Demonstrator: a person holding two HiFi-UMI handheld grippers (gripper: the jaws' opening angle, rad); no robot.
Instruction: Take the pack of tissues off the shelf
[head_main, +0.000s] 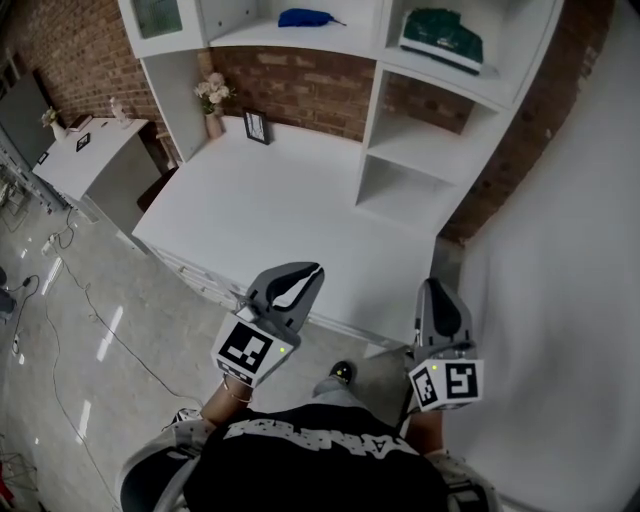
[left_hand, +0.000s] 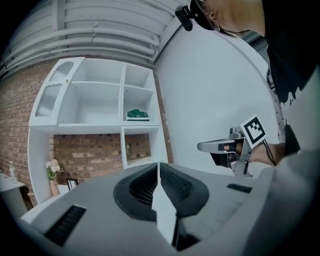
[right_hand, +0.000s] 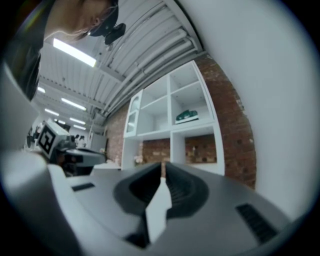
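A vase of flowers (head_main: 213, 100) and a small picture frame (head_main: 257, 127) are standing at the back of the white worktop (head_main: 290, 215).

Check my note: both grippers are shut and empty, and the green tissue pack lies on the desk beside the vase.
Not right. The tissue pack lies high on the right-hand shelf, not on the desk beside the vase; the head view shows it. The rest stands: the left gripper and right gripper are shut and empty.
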